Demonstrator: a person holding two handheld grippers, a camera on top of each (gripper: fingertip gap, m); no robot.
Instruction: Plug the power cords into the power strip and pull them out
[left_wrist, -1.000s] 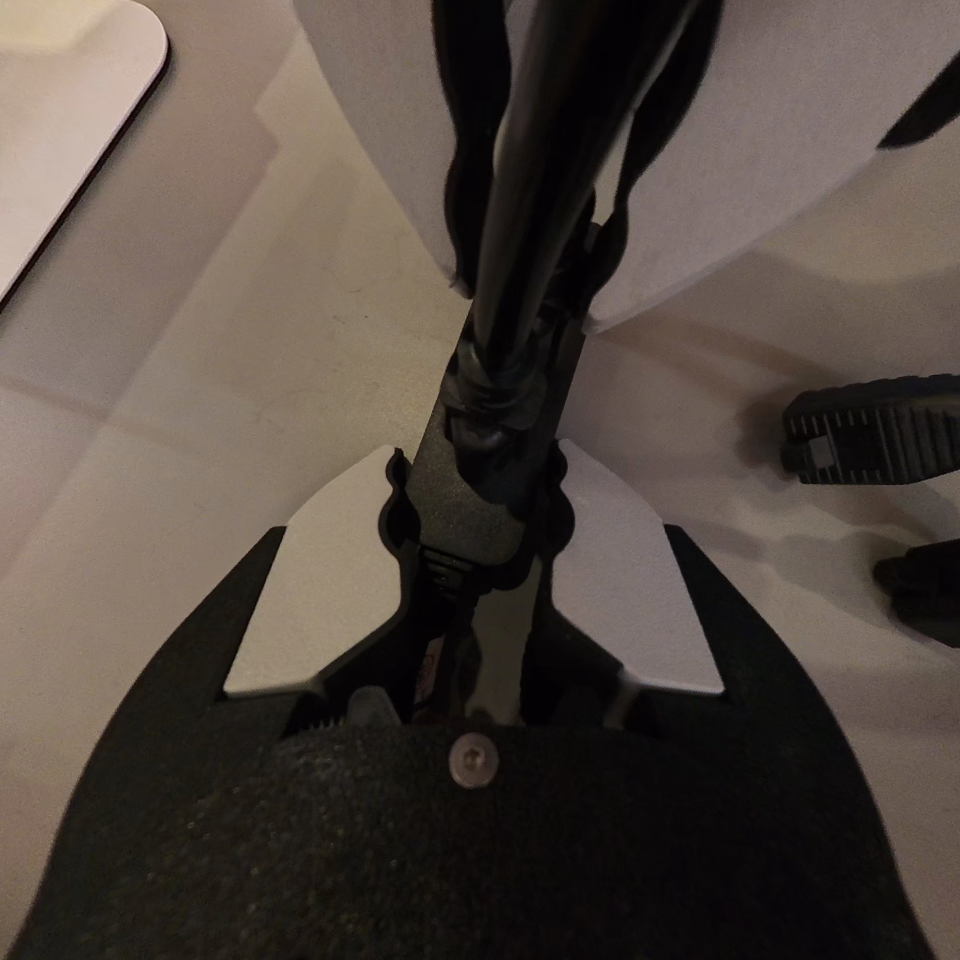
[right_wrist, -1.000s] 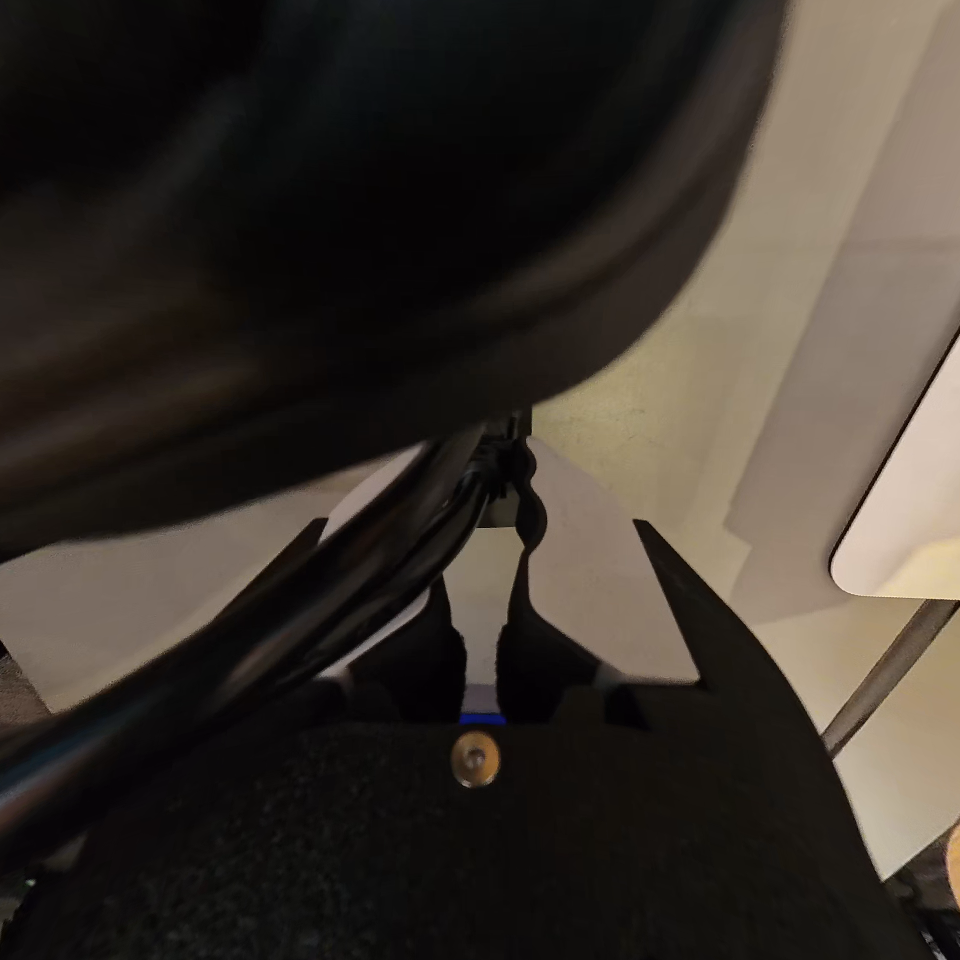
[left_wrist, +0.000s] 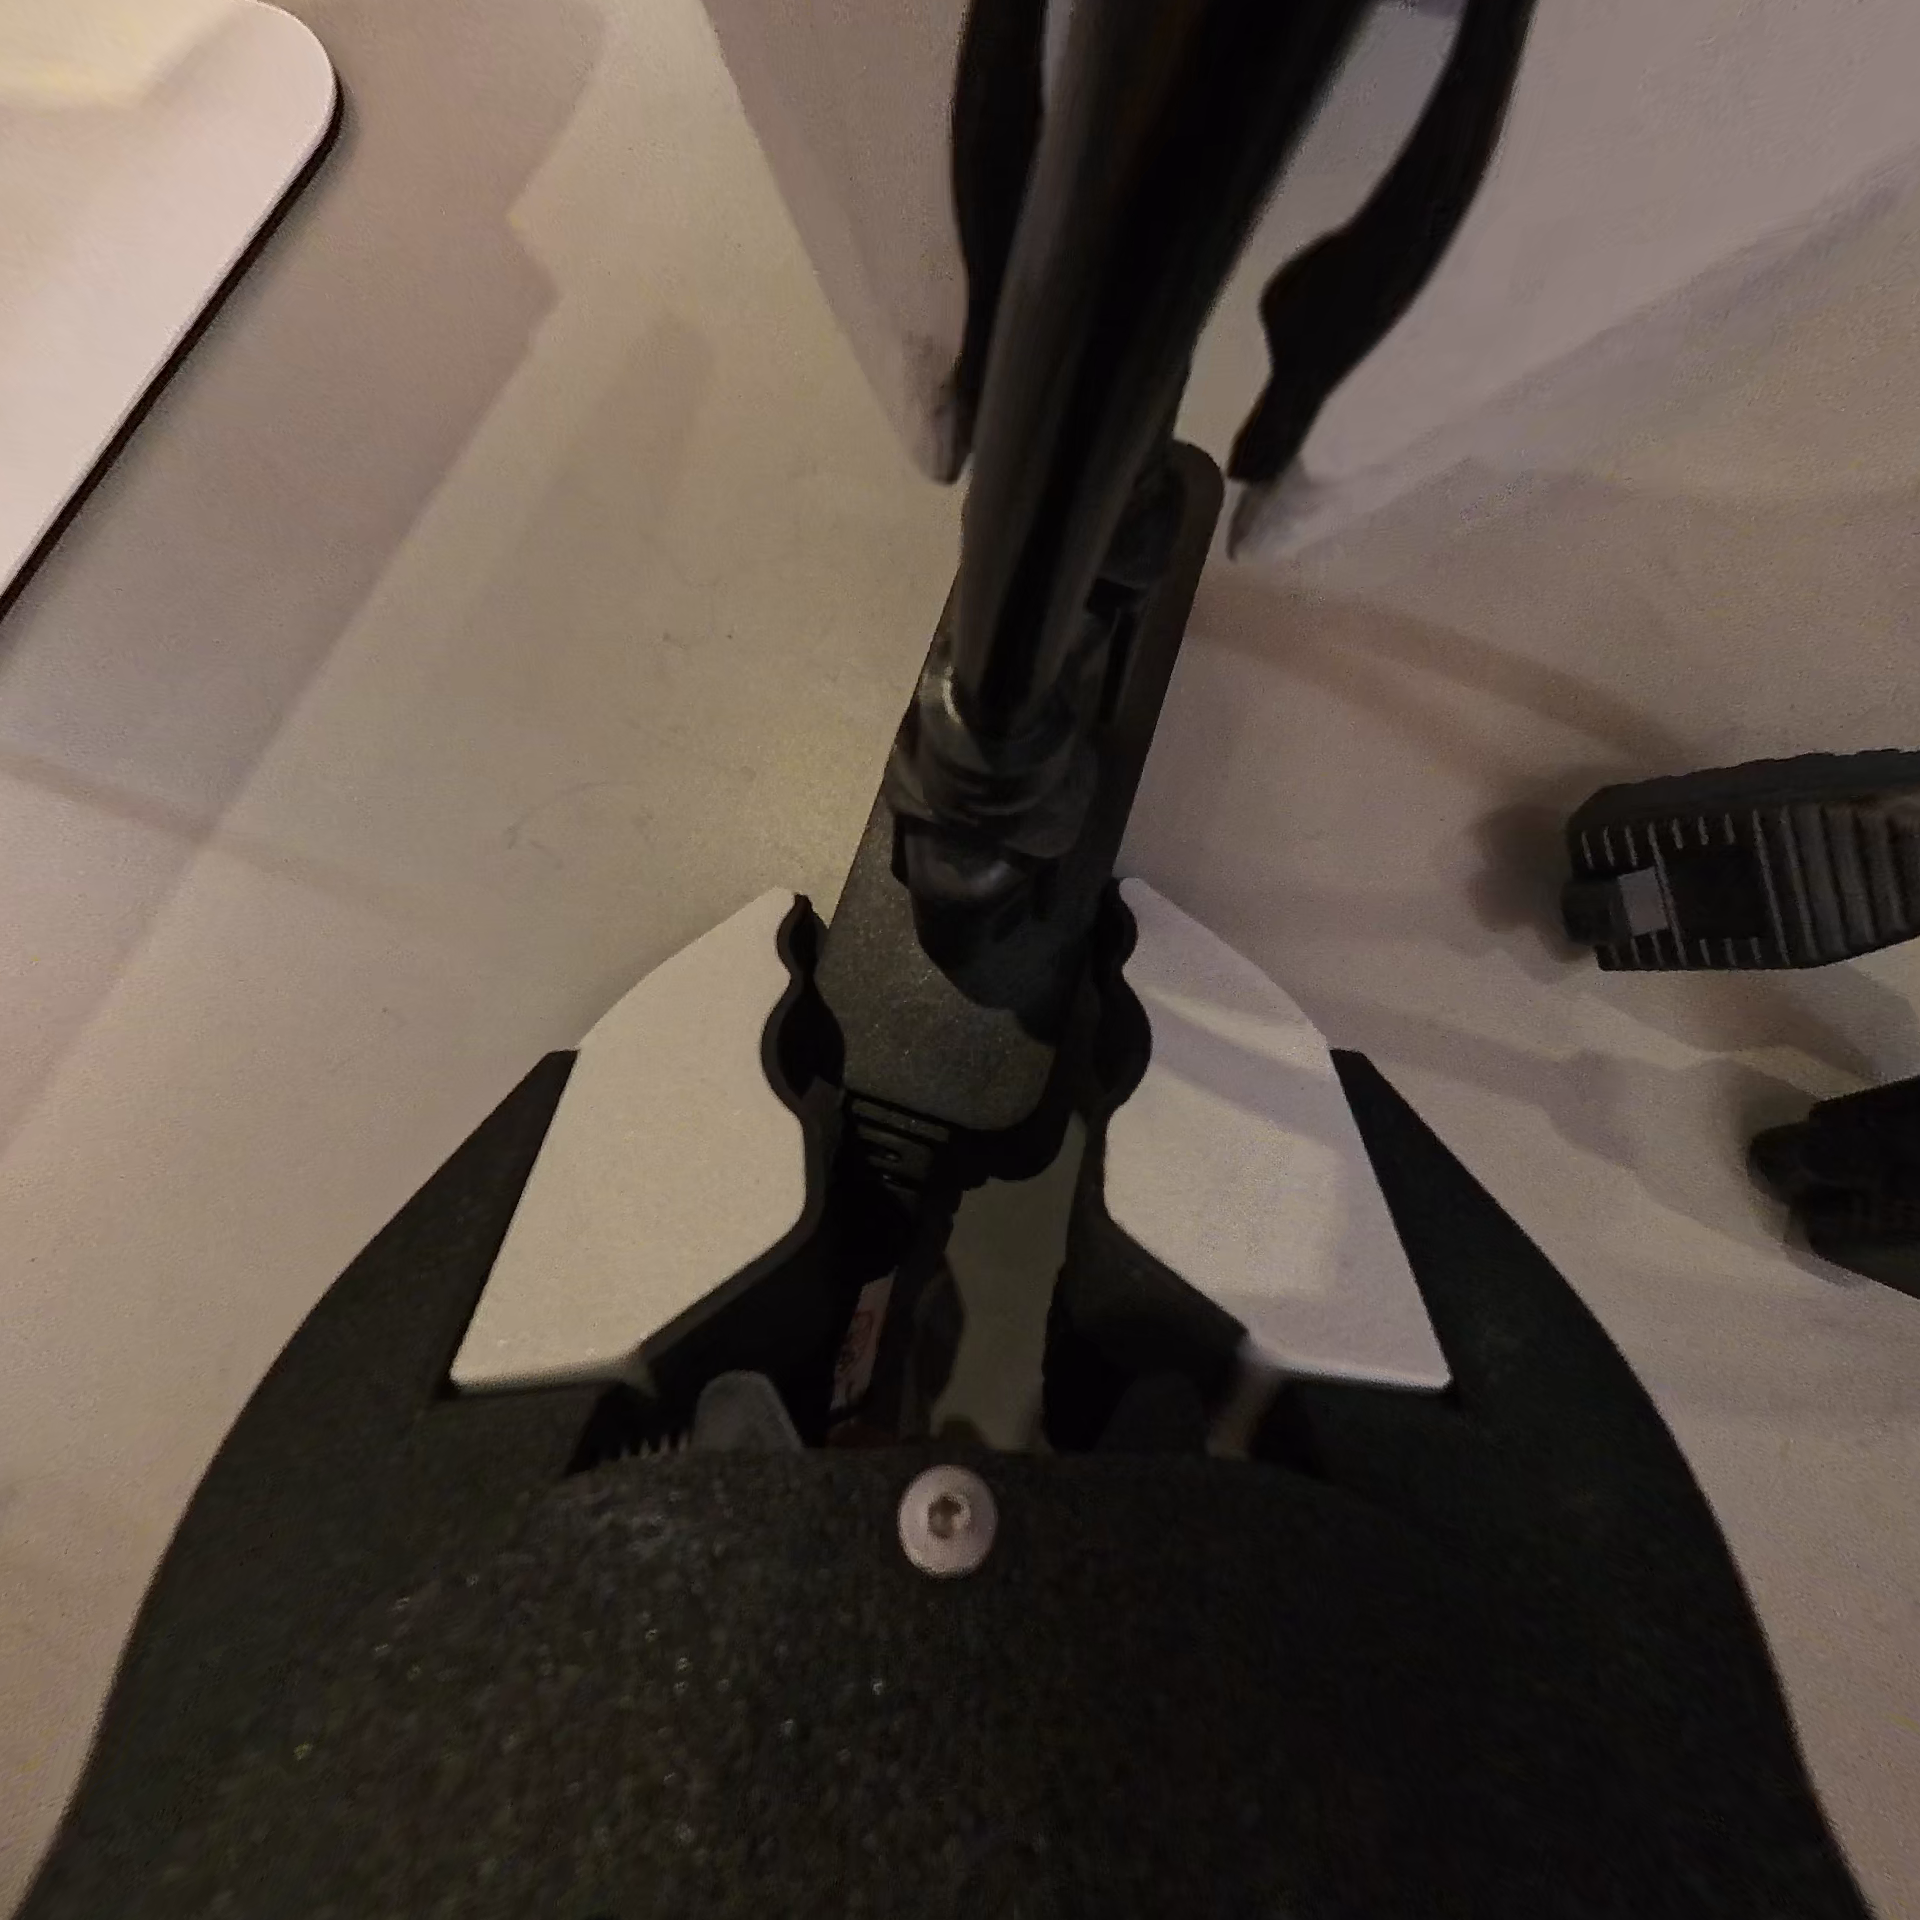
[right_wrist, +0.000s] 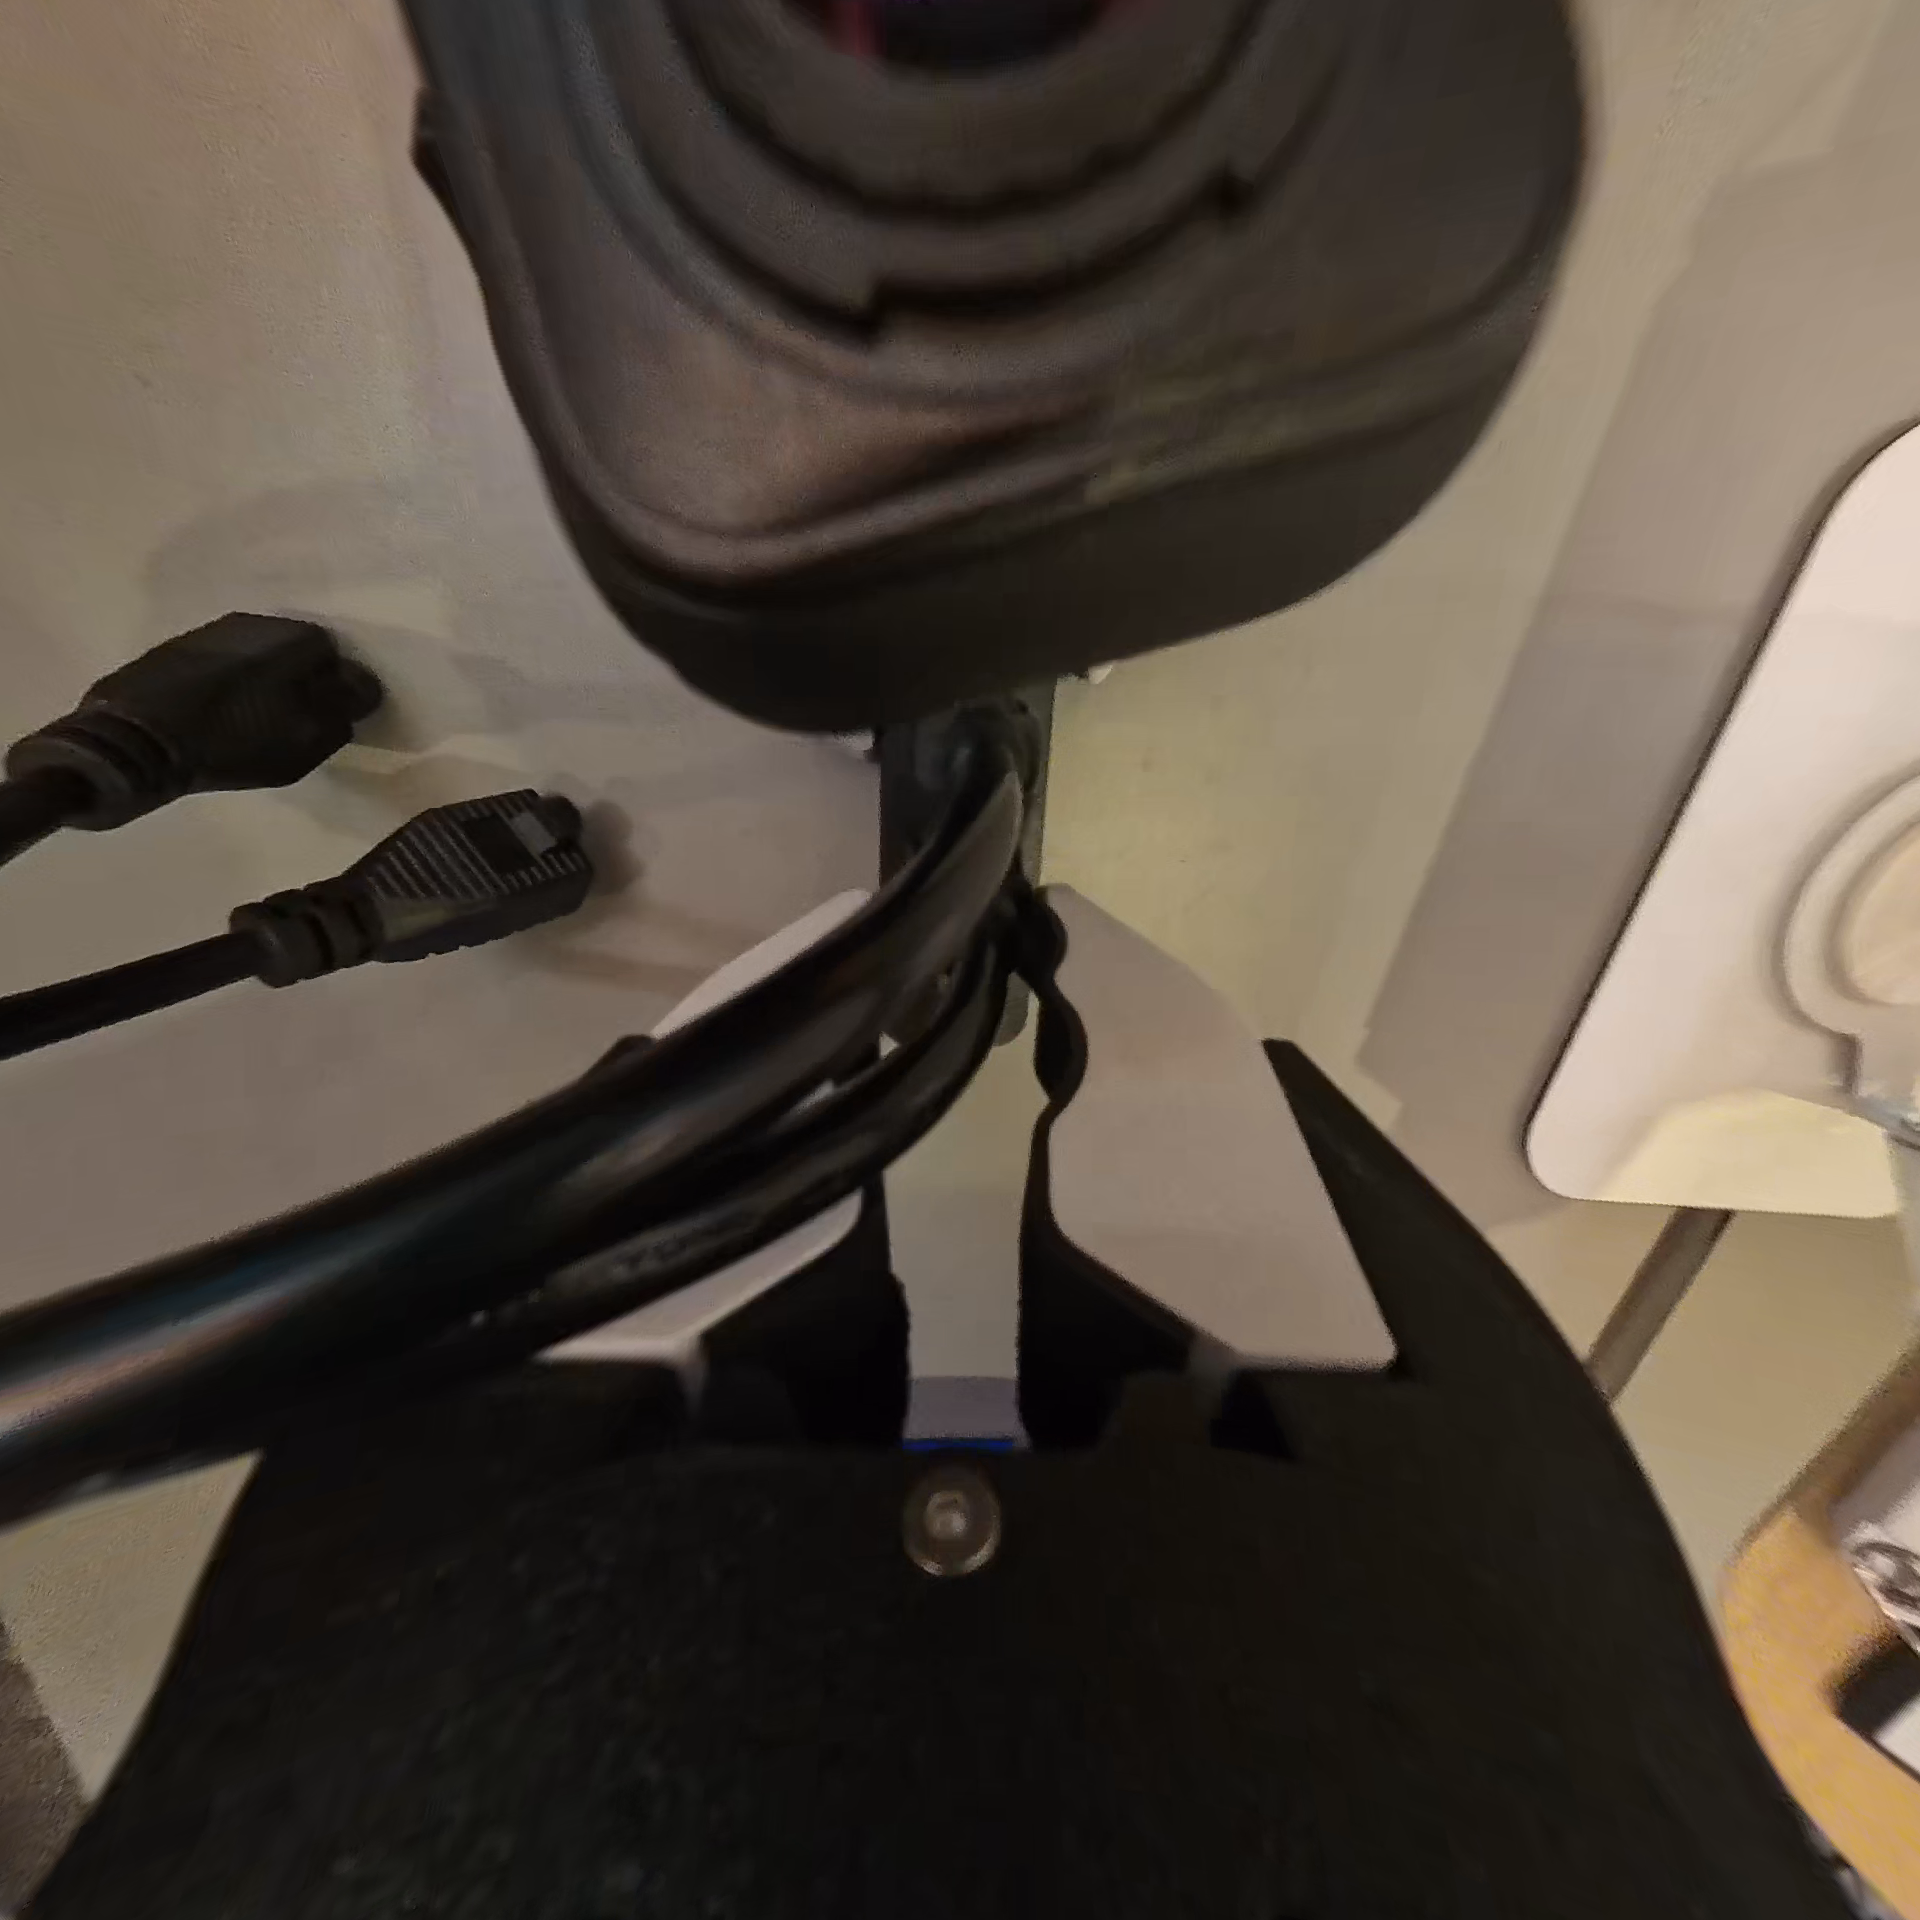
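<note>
Two spare plugs lying on the table (left_wrist: 520, 727), a ribbed plug (left_wrist: 1756, 862) and a second plug (left_wrist: 1849, 1184), both well apart from the power strip (left_wrist: 935, 1018). Left gripper (left_wrist: 961, 899) pinching the dark strip across its width, with a seated plug (left_wrist: 987, 790) and its cord (left_wrist: 1070, 416) rising from it. Right gripper (left_wrist: 1096, 488) opposite, jaws spread either side of that cord and gripping nothing. Probably the gap between plugging in and pulling out. Next: close on the plug body, not the cable, then pull straight out with the strip braced.

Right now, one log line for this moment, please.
left gripper: shut on power strip | right gripper: open around cord | two plugs loose
</note>
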